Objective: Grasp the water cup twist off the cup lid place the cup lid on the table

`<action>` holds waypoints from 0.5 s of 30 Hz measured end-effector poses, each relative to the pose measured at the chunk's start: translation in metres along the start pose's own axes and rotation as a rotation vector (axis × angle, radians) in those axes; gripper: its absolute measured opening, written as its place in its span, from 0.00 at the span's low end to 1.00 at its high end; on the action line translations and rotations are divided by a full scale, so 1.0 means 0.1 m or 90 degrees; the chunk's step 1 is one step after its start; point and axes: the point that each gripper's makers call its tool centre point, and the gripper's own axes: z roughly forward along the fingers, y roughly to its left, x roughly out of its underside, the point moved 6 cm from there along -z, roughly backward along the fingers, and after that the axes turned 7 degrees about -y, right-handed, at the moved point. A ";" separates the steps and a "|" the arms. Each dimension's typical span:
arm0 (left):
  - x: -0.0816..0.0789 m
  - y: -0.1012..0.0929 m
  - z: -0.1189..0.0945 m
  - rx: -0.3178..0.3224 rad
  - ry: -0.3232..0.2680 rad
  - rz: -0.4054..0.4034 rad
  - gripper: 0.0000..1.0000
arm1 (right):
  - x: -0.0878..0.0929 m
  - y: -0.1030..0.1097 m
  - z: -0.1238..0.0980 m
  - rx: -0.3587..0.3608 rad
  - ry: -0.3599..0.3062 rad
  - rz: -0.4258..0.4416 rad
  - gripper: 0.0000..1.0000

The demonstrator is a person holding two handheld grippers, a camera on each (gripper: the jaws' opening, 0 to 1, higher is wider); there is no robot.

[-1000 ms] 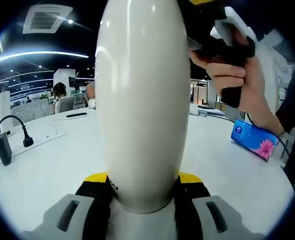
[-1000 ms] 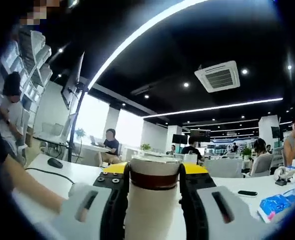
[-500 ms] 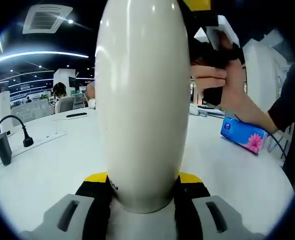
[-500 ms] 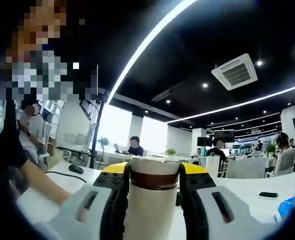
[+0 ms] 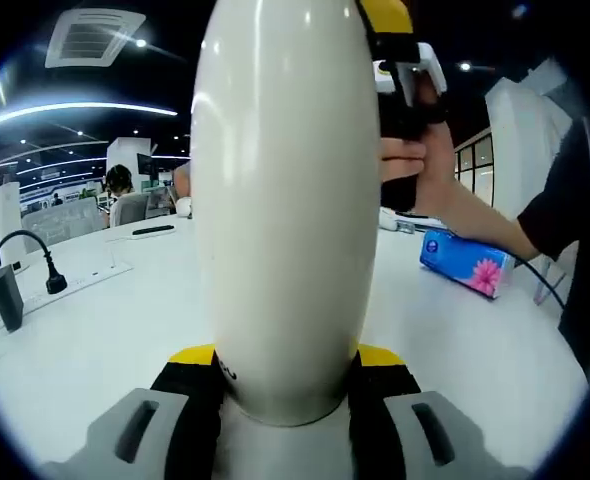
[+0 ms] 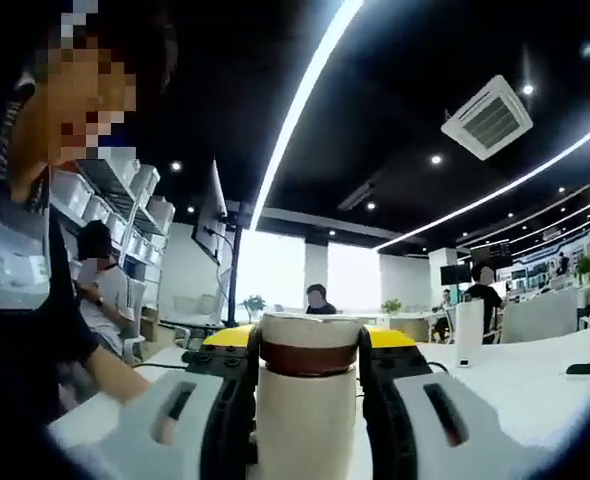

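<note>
A tall cream water cup point(image 5: 285, 200) stands upright in the left gripper view, and my left gripper point(image 5: 285, 385) is shut on its lower body. At its top right, a hand point(image 5: 425, 170) holds my right gripper point(image 5: 400, 60) against the cup's top end, which runs out of the picture. In the right gripper view, the cream cup lid point(image 6: 307, 328) sits above a brown band on the cup. My right gripper point(image 6: 307, 352) is shut on it, a jaw on either side.
A white table point(image 5: 95, 340) spreads around the cup. On it lie a blue tissue pack point(image 5: 465, 263) at the right and a power strip with a black plug point(image 5: 53, 282) at the left. A person's arm point(image 6: 85, 370) crosses the left of the right gripper view.
The right gripper view has swung, and the room has slid right across it. In the left gripper view the hand with the right gripper has moved left and up, and the tissue pack has shifted left.
</note>
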 end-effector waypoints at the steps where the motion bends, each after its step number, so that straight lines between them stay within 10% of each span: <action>1: 0.00 0.00 0.00 0.000 0.000 0.000 0.51 | 0.00 -0.01 0.00 -0.007 -0.001 0.006 0.43; 15: 0.00 -0.01 -0.01 0.001 -0.001 0.000 0.51 | 0.05 -0.08 0.00 -0.098 -0.022 0.093 0.43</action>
